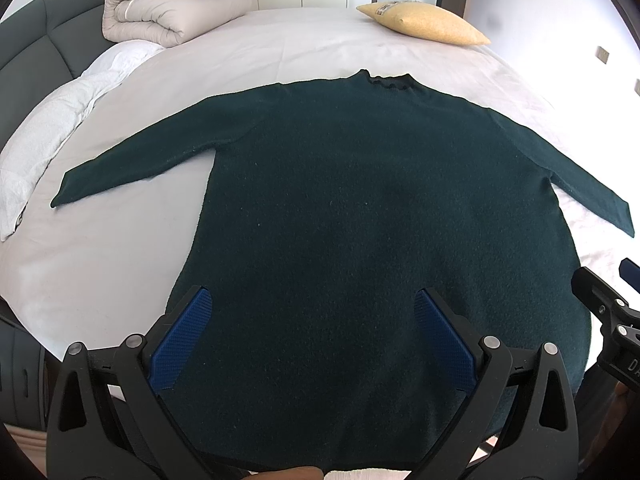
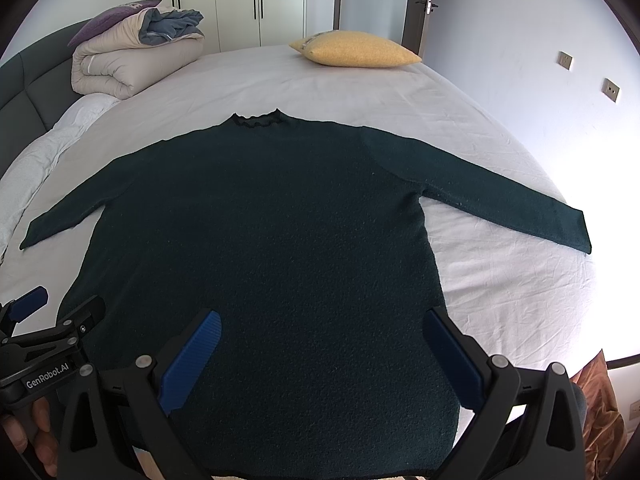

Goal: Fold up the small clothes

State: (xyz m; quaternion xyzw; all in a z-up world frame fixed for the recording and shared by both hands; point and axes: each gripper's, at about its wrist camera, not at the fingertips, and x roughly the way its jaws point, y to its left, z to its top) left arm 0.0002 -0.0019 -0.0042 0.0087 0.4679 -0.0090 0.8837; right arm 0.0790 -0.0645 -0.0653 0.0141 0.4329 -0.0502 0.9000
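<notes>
The dark green sweater [image 1: 360, 208] lies flat on the bed [image 1: 120, 248], sleeves spread. Left gripper [image 1: 312, 304] and right gripper [image 2: 324, 332] hover released, empty. Soft, floppy knit; pinch a sleeve cuff first, probably.

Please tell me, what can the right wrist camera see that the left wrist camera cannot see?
Only the right wrist view shows the left gripper with its GenRobot.AI label, the hand holding it, and an orange cloth at the lower right. Only the left wrist view shows the right gripper from the side. Both show the dark green sweater spread flat on the bed, sleeves out, the yellow pillow, and the folded duvet.
</notes>
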